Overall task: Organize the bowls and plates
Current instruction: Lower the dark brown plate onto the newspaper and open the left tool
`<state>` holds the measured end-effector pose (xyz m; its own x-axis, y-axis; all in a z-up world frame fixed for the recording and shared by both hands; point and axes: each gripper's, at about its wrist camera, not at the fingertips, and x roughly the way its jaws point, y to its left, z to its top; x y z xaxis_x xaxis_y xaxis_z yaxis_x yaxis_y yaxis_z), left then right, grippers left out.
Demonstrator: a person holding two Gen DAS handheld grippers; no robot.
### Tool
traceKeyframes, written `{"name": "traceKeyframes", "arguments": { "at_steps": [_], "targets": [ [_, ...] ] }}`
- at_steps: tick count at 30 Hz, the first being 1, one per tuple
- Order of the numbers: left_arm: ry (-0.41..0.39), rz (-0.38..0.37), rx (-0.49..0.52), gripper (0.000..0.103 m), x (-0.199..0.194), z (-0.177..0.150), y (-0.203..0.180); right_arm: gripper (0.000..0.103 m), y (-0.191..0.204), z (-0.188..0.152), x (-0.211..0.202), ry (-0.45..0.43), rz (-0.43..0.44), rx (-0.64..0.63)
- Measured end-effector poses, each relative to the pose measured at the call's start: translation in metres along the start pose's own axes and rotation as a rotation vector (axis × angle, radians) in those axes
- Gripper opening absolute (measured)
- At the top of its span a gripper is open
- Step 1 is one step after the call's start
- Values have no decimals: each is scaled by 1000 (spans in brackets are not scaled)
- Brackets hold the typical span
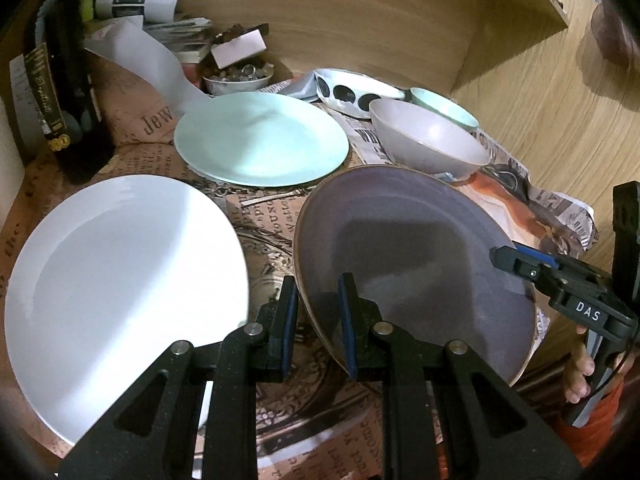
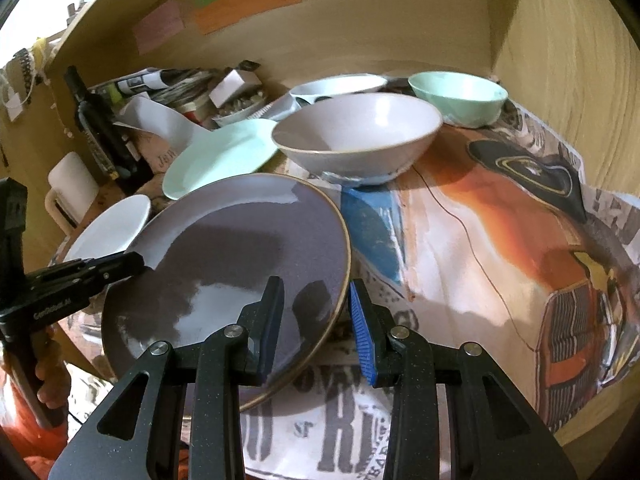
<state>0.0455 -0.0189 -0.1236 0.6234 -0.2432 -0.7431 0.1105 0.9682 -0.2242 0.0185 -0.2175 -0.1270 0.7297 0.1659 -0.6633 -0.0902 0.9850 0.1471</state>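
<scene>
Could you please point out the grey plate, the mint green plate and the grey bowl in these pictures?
grey plate (image 1: 420, 216): left wrist view, on its flat centre.
mint green plate (image 1: 260, 140): left wrist view, on its centre.
grey bowl (image 2: 360, 128): right wrist view, on its inner wall.

You have the grey-purple plate (image 1: 420, 248) tilted off the shelf; left of it the white plate (image 1: 120, 288); behind it the mint plate (image 1: 260, 140), grey bowl (image 1: 428, 140) and mint bowl (image 2: 456, 96).

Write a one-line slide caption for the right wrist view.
Both grippers clamp opposite rims of the purple plate, tilted above the newspaper-covered table.
</scene>
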Motion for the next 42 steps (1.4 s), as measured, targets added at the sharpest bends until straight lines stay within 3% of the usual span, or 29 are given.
{"name": "traceKeyframes", "arguments": {
  "at_steps": [22, 25, 30, 42],
  "targets": [
    [1, -5, 8, 19, 12, 2, -6, 33, -6, 2, 8, -3, -14, 17],
    [-7, 12, 7, 21, 10, 2, -6, 43, -5, 3, 3, -37, -47, 11],
    [-49, 33, -16, 35, -4, 5, 3, 61, 0, 7, -16, -112, -85, -20],
    [-298, 149, -6, 83, -86, 8, 21, 75, 49, 25, -52, -254, 56, -103]
  ]
}}
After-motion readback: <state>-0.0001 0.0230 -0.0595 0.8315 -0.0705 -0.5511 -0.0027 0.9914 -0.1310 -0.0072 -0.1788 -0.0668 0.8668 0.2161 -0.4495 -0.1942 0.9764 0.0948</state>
